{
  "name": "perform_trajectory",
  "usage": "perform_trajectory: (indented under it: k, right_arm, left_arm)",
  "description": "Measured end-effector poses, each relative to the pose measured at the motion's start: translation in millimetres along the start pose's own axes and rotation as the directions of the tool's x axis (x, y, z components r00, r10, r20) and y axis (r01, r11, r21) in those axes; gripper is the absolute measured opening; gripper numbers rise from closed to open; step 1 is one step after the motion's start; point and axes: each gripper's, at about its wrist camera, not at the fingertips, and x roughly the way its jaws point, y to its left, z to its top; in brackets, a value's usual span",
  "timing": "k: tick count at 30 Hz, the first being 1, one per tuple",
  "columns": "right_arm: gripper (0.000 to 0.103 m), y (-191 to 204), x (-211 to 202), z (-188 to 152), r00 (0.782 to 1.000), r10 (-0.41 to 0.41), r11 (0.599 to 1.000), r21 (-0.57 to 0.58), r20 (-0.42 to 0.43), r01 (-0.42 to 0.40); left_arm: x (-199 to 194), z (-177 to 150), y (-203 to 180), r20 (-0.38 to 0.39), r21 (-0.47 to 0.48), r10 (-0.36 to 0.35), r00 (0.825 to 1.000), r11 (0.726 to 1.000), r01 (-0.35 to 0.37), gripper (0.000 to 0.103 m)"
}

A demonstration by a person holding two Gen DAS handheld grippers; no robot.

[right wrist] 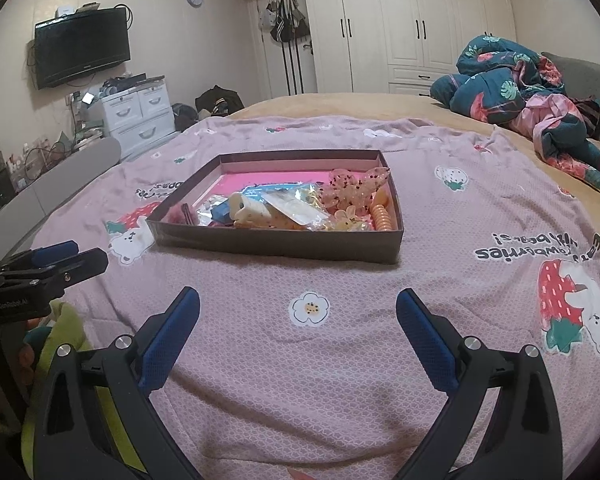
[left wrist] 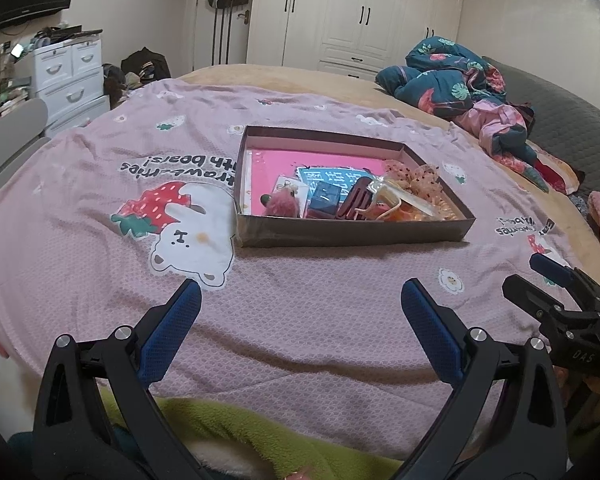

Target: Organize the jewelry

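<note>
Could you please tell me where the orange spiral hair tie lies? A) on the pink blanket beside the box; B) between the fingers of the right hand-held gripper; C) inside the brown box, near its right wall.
C: the orange spiral hair tie lies inside the brown box, against its right wall.

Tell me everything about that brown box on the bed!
The brown box is a shallow, open tray with no lid, and it looks like cardboard. Its low walls are dark brown outside and pale inside, and its floor is bright pink. It lies flat on the pink strawberry-bear blanket. Hair things and small packets are piled toward its near edge, among them a coiled orange hair tie and a fuzzy pink charm. Neither tool touches it; both are open and well short of it.
</note>
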Motion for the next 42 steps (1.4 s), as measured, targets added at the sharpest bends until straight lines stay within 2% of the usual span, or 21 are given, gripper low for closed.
perform_trajectory:
  k: [42]
  right_arm:
    - [0.098,-1.4,2.2,4.4,1.0,0.001,1.0,-0.004,-0.003,-0.001]
  left_arm:
    - [1.7,0.2,2.6,-0.016,0.003,0.025,1.0,1.0,-0.025,0.094]
